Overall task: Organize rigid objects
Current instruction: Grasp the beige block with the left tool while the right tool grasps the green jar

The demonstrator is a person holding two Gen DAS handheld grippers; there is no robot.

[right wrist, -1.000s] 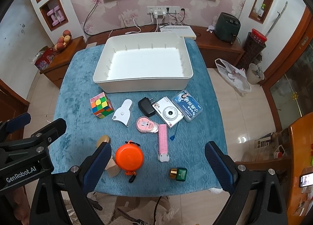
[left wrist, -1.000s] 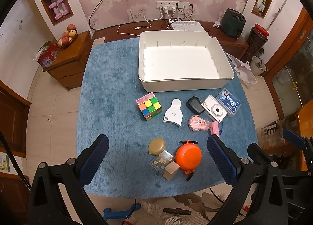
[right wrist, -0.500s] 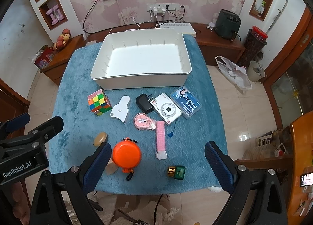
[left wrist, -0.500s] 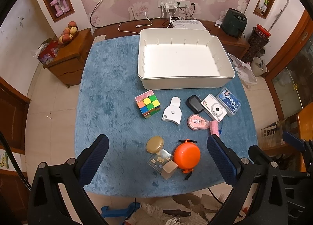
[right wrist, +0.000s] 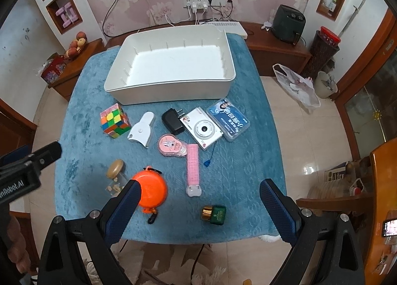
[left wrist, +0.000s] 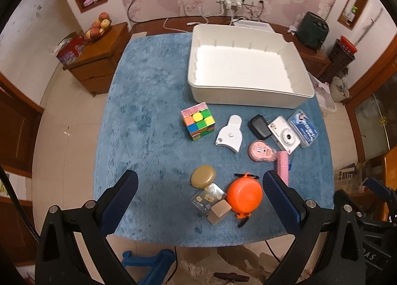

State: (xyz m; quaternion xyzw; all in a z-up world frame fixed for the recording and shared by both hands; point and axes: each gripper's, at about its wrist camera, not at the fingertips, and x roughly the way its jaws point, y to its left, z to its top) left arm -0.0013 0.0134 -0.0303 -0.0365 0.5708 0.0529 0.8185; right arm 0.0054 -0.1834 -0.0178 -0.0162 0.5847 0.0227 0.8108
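Observation:
An empty white bin (left wrist: 248,96) (right wrist: 171,91) stands at the far side of a blue-covered table (left wrist: 148,101) (right wrist: 238,161). In front of it lie a colour cube (left wrist: 197,124) (right wrist: 115,120), a white scraper (left wrist: 230,134), a black charger (left wrist: 259,127), a white camera (left wrist: 284,134) (right wrist: 201,128), a blue card case (right wrist: 227,119), a pink round case (right wrist: 173,145), a pink comb (right wrist: 192,169), an orange round case (left wrist: 245,195) (right wrist: 149,190), a small jar with a tan lid (left wrist: 204,179) and a green bottle (right wrist: 214,214). Both grippers, left (left wrist: 199,199) and right (right wrist: 198,207), are open, empty, above the near edge.
A wooden side cabinet (left wrist: 95,59) with fruit stands left of the table. A low wooden shelf with a dark appliance (right wrist: 287,27) runs behind it. A plastic bag (right wrist: 295,85) and a bin lie on the tiled floor at the right.
Both grippers have moved slightly forward and lower towards the table; objects appear a little larger and shifted. Nothing on the table has moved.

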